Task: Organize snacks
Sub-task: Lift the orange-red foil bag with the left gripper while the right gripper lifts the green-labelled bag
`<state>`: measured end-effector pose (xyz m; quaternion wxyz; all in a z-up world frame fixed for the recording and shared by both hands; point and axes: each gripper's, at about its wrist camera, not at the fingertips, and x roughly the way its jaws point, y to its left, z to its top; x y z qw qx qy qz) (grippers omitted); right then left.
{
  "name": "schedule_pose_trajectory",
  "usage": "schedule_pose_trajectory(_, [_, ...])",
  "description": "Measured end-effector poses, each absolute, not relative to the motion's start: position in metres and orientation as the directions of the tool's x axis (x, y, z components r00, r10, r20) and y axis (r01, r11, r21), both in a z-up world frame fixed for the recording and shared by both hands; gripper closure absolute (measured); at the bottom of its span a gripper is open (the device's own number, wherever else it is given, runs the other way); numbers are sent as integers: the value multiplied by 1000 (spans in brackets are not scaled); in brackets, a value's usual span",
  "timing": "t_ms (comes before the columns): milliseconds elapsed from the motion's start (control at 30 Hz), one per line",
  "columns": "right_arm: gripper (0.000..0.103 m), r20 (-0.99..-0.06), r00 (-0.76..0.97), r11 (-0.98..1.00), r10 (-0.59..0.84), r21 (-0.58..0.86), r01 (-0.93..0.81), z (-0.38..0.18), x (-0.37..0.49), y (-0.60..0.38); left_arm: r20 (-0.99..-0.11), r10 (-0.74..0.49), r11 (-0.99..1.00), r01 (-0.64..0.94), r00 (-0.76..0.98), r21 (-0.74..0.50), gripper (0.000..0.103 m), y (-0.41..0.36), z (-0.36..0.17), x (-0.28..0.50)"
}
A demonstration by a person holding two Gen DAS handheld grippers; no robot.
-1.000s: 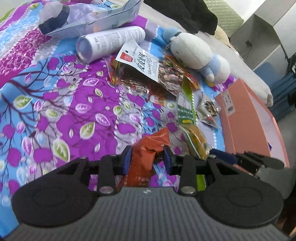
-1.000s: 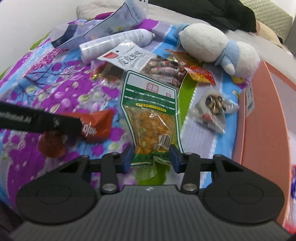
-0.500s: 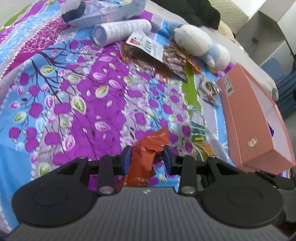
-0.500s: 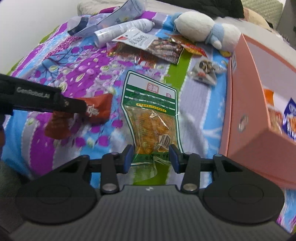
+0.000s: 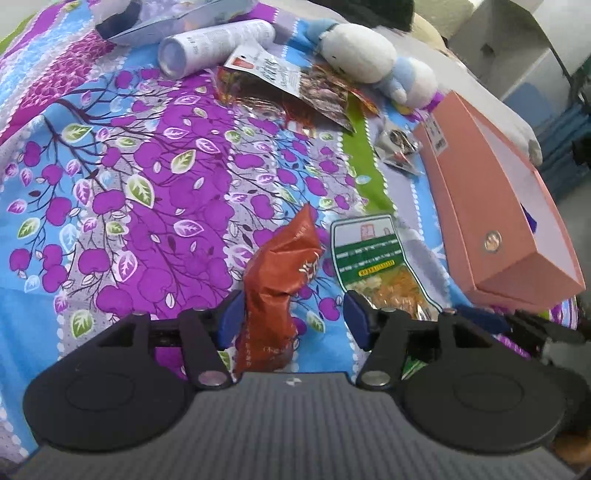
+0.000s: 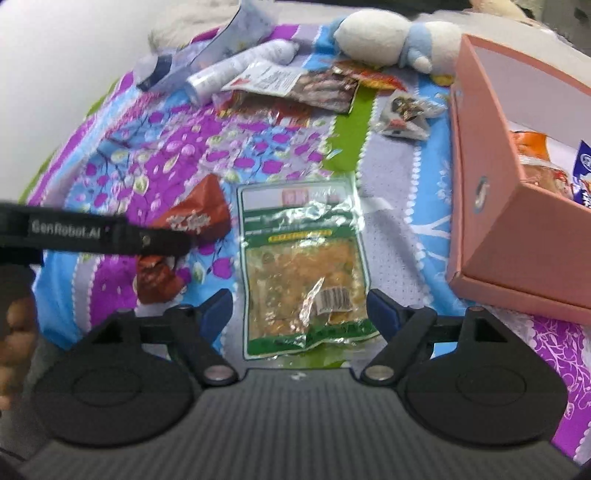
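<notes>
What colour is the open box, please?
Salmon pink outside, white inside; the box shows best in the left wrist view.

A home bedroom. A bedspread [image 5: 147,192] printed with purple leaves and blue patches covers a bed, a plush toy [image 5: 369,62] lies on it beside scattered snack packets [image 5: 288,77], dark clothing [image 5: 369,11] is heaped at the far edge, and a quilted headboard [image 6: 517,7] stands behind.

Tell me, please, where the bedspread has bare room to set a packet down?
Bare floral bedspread lies left of the red packet, below the spray can. A narrower strip runs between the green packet and pink box. The far end, around the plush toy, is crowded.
</notes>
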<state>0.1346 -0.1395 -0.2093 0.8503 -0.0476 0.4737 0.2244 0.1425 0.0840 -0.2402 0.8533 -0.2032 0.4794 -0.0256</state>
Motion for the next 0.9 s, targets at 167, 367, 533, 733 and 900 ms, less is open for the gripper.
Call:
schedule_pose_trajectory(167, [22,-825,441,884,353,139,-447,-216,142,-141,-799,-255,917,-127,544,-379,39,86,-240,143])
schedule_pose_trajectory(367, [22,-835,440,879,329,100,-467,-222,154,-137,-797,-267,918,-108,541,-381,39,90,-242,146])
schedule_pose_trajectory(533, [21,-845,432,835,314,29,-549,-226,159,-128,-797,-266,926,-87,542,-368,40,91,-242,152])
schedule_pose_trajectory(733, [13,-855,404,774,325,-4,-633,-216,162,-126,-782,-278,920,-80,558,-384,40,95,-240,159])
schedule_pose_trajectory(900, [12,-860,402,796,316,10,-606,-214,167,-131,-768,-276,915,-87,578,-394,40,97,-237,163])
